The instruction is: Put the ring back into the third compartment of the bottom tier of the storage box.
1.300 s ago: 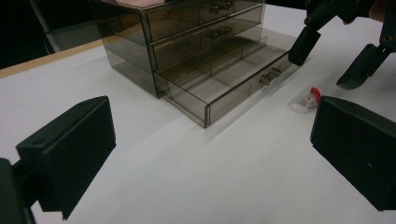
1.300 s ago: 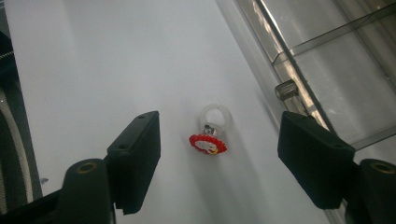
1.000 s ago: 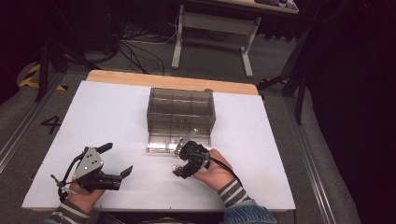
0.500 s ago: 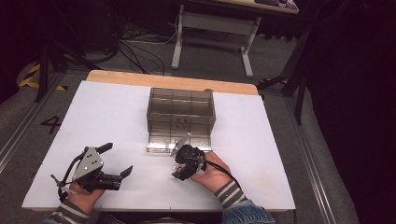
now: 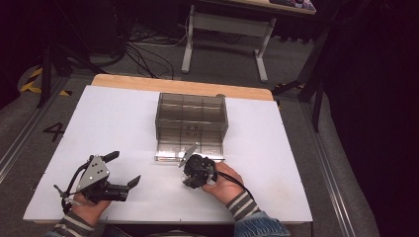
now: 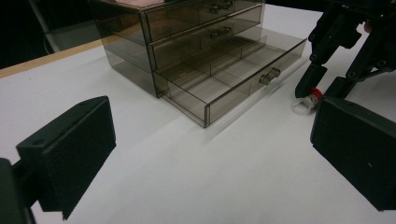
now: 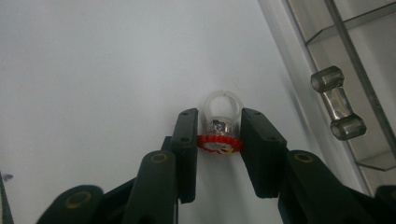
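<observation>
Crouching low over the white table [image 5: 123, 123], the right gripper [image 7: 218, 140] had just been closing its jaws around a small clear ring with a red rim [image 7: 219, 133] — the pads looked to be touching its sides, so I took it as gripped. It lay on the table just in front of the organizer's [image 5: 191, 118] pulled-out bottom drawer [image 6: 233, 77], probably bound for it. The left gripper [image 5: 118, 170] rested apart, jaws wide and empty — waiting.

ring [image 7: 220, 133]: red face's design blurred | drawer handle [image 7: 338, 102]: out of focus
</observation>
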The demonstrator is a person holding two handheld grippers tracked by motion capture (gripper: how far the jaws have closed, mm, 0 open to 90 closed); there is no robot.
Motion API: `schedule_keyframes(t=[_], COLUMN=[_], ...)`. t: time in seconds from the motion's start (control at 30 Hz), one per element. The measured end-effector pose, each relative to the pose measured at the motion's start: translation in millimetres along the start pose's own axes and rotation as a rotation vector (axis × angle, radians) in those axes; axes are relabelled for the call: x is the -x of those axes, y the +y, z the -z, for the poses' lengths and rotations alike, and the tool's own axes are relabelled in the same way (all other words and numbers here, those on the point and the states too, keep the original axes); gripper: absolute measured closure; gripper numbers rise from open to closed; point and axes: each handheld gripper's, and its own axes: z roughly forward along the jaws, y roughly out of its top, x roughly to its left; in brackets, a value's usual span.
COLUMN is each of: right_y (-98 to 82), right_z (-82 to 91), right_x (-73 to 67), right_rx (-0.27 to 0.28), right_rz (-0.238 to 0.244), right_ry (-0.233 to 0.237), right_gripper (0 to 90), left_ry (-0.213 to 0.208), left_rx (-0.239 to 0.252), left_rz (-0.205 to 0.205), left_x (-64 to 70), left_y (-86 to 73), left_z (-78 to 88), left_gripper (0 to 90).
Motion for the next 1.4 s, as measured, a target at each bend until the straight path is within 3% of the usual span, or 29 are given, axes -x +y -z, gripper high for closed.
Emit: schedule_keyframes(t=[0.57, 1.4], right_y=[1.4, -0.2], right_z=[15.4, 26.6], right_x=[-3.3, -3.5], right_rx=[0.087, 0.127], right_rz=[0.022, 0.034], right_ry=[-0.008, -0.040], right_gripper=[68.7, 68.6], left_ry=[0.001, -0.002], left_rx=[0.003, 0.001], left_rz=[-0.003, 0.001], left_x=[-0.2, -0.1], left_y=[0.1, 0.0], left_z=[0.1, -0.3], left_gripper=[0.8, 0.8])
